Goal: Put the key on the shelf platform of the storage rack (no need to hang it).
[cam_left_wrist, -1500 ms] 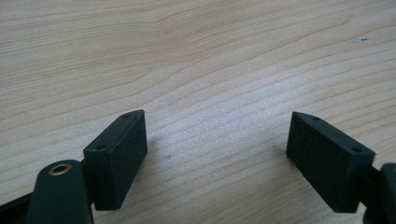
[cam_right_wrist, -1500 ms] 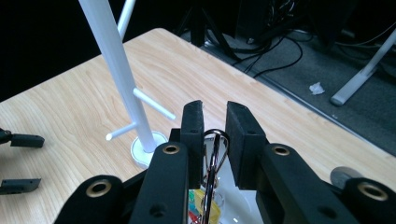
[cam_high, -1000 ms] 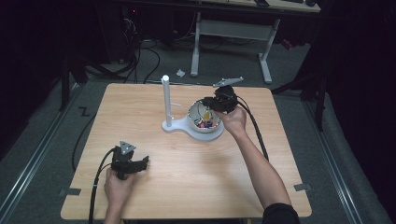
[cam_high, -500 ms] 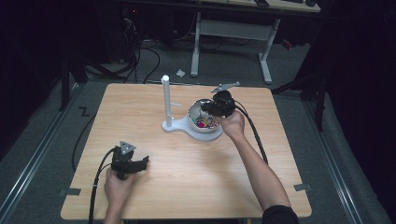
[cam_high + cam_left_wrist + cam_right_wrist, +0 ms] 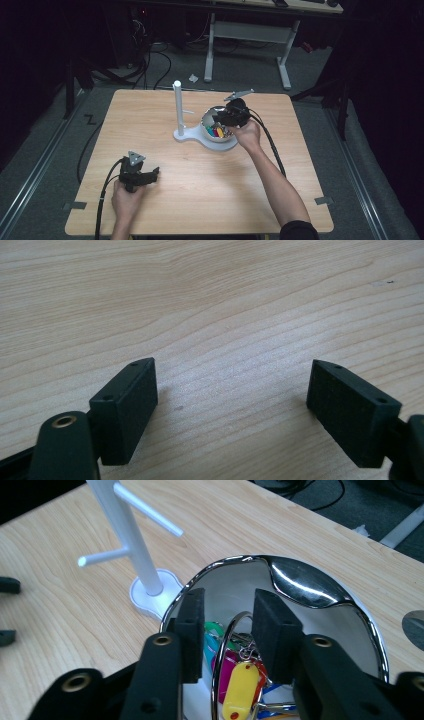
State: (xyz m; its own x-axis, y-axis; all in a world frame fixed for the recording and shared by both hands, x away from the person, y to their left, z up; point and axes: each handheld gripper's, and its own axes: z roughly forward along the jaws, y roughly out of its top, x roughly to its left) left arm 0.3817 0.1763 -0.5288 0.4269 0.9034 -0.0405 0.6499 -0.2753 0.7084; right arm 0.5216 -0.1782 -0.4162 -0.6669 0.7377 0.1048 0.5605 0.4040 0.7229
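A shiny metal bowl (image 5: pixel 209 119) (image 5: pixel 310 575) sits on the base of a white peg stand (image 5: pixel 177 107) (image 5: pixel 135 555) near the table's middle. In it lie several coloured key tags (image 5: pixel 217 132), among them a yellow one (image 5: pixel 240 685), and a thin metal ring (image 5: pixel 222 645). My right gripper (image 5: pixel 218 121) (image 5: pixel 227 610) hangs over the bowl, pointing down into it. Its jaws have just been opening, and the ring stands loose between the pads, which do not press on it. My left gripper (image 5: pixel 154 173) (image 5: pixel 232 395) rests on the wood at the front left, open and empty.
The wooden table (image 5: pixel 280 165) has bare wood in front of and beside the stand. Two short pegs stick out from the stand's post. Beyond the far edge stand a desk frame (image 5: pixel 282 55) and floor cables (image 5: pixel 150 60).
The right gripper shifted slightly left and down over the bowl, and its jaws went from shut to parted. The left gripper stayed put.
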